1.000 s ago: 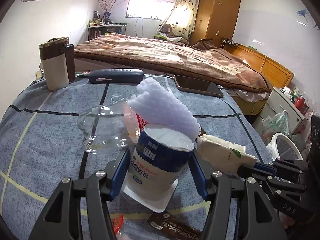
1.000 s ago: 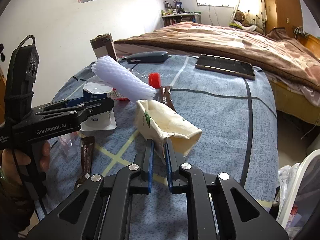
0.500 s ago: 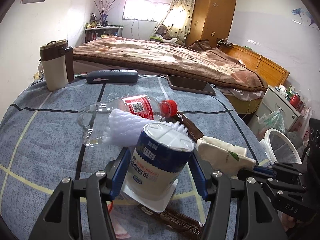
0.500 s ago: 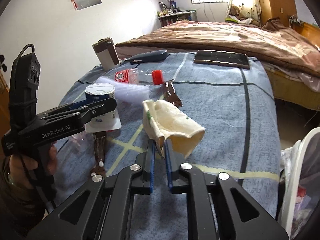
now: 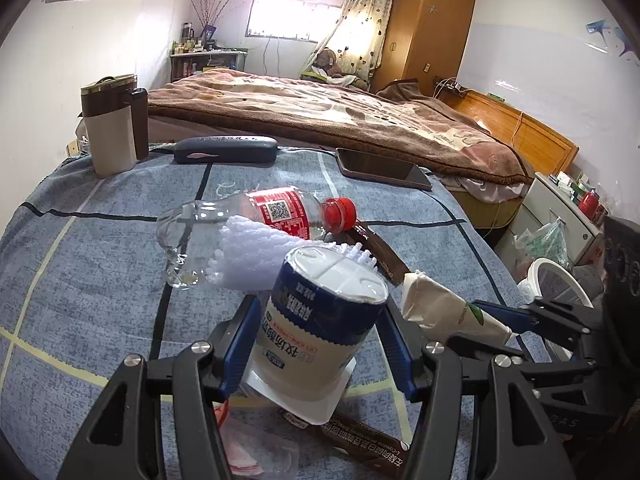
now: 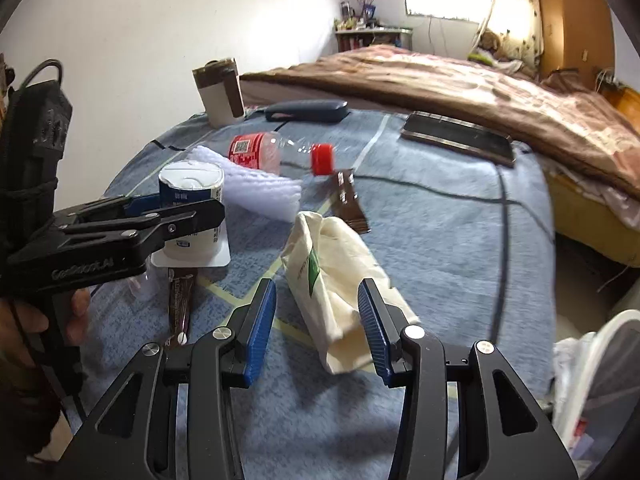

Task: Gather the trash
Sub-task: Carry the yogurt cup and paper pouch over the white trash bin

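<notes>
My left gripper [image 5: 320, 344] is shut on a blue-and-white yogurt cup [image 5: 320, 320] standing on the blue tablecloth [image 5: 80, 280]; the cup also shows in the right wrist view [image 6: 191, 200]. My right gripper [image 6: 316, 328] is open, its jaws on either side of a crumpled cream paper bag [image 6: 336, 276] lying on the cloth. White foam netting [image 5: 256, 252] lies against an empty clear bottle with a red cap [image 5: 256, 220]. Brown wrappers [image 5: 380, 252] [image 6: 182, 304] lie on the cloth.
A white-and-brown mug [image 5: 110, 136], a dark case [image 5: 226, 149] and a phone [image 5: 382, 168] sit at the table's far side. A white trash bin [image 6: 600, 380] stands on the floor at the right. A bed [image 5: 340, 120] lies beyond the table.
My right gripper has opened and let go of the paper bag, which now lies between its jaws. The foam netting dropped from above the cup onto the cloth by the bottle.
</notes>
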`<state>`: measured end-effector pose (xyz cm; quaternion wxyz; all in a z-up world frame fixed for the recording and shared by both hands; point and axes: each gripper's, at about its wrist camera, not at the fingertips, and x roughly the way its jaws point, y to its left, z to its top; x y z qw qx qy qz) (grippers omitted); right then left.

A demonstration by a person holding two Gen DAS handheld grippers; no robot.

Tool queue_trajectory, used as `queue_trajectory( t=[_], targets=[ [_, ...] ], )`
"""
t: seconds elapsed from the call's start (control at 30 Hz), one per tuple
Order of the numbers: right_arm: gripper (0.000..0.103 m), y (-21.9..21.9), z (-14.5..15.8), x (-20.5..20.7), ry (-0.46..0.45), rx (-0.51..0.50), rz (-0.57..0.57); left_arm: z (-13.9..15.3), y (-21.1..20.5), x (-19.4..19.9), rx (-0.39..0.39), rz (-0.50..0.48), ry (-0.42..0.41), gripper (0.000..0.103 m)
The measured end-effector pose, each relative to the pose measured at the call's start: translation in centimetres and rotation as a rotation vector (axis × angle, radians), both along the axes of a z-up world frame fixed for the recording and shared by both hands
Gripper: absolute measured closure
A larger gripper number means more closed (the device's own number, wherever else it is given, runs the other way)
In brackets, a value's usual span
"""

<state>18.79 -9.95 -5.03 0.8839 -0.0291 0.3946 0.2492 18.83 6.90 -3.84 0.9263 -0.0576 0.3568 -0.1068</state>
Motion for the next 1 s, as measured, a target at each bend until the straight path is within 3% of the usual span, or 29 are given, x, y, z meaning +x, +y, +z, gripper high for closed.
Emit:
queue_trajectory(
  t=[0.03,0.1,0.2,1.0],
  targets=[
    [0.058,0.1,0.0,0.1,0.002,0.005,-0.001,0.0,-0.1,0.0,0.001,-0.004,0.0,0.042],
    [0.077,0.3,0.0,-0.2,-0.005,-0.002,0.003,0.0,-0.2,-0.1,0.007,-0.008,0.0,0.042],
    [0.093,0.2,0.3,-0.5,-0.017,-0.004,0.004,0.0,-0.4,-0.2,0.008,-0.015,-0.002,0.042],
    [0.093,-4.1,3.4,-4.3,-0.09,0.11,-0.133,2.8,-4.2,-3.9,0.04,-0.09,-0.07,0.043]
  ],
)
